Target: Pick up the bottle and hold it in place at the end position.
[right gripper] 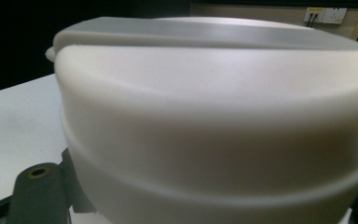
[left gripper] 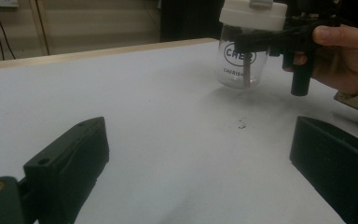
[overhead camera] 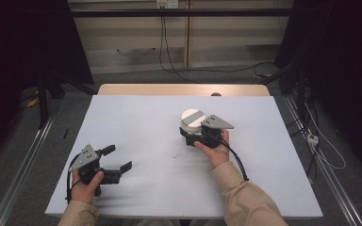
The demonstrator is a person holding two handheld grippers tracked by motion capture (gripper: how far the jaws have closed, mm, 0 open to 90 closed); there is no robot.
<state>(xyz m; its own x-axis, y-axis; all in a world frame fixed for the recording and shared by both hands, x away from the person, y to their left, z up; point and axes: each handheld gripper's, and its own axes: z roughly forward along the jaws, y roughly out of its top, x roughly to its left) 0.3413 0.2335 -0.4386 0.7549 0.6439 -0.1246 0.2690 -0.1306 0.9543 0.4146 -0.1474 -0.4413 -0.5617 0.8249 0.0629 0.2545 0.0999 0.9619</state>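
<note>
Right claw (overhead camera: 194, 135) clamps jar (overhead camera: 193, 121) mid-table (overhead camera: 136, 117); left claw (overhead camera: 119, 158) agape, near front edge.

Black tongs (overhead camera: 119, 158); grey three-cornered plates; black cables; tan sleeves (overhead camera: 245, 197).

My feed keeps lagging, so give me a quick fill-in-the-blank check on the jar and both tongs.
1. The right tongs are shut on the ____.
2. The jar carries a lid coloured ____.
3. The left tongs have jaws that stand ____.
4. The jar's body is ____ glass.

Missing words: jar; white; open; clear
</note>
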